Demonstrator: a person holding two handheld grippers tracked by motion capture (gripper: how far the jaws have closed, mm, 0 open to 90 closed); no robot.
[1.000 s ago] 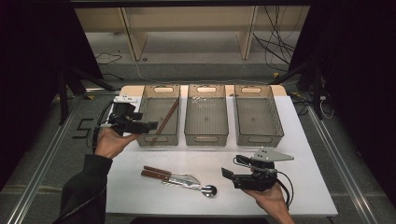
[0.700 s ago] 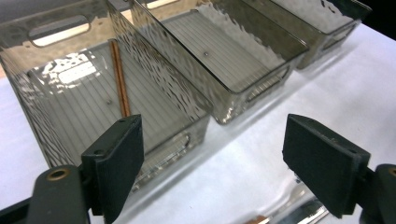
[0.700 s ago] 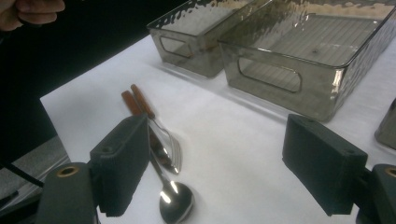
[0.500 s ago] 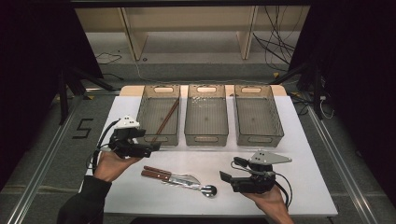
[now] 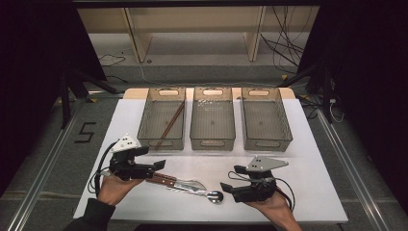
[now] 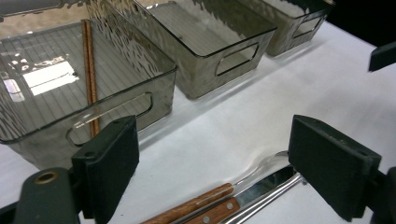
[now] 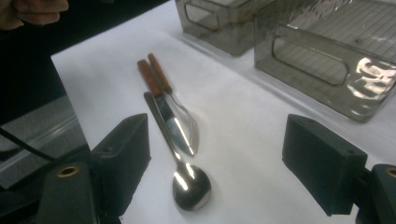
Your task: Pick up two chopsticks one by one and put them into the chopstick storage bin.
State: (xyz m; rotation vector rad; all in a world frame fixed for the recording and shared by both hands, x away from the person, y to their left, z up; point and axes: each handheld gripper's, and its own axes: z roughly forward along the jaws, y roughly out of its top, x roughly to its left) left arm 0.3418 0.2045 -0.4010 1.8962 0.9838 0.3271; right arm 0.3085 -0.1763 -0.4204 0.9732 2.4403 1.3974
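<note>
Beside the left tongs [image 5: 156, 166], cutlery [image 5: 185, 184] lies handles leftward.

Spoon [image 7: 189, 179]: polished metal, mirror-glossy. Knife [image 7: 170, 119]: shiny metal blade, smooth brown wooden handle. Bins [image 5: 212, 124]: translucent smoky plastic, glossy, ribbed floors. Chopsticks [image 6: 89, 70]: reddish wood. Table [image 5: 312, 173]: matt white. Gripper pads [image 6: 109, 163]: matt black.

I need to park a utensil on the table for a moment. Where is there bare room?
The white tabletop is bare right of the right hand-held gripper, below the right smoky plastic bin. The strip before the middle bin is free too. The front centre is crowded by the wooden-handled cutlery and steel spoon.
</note>
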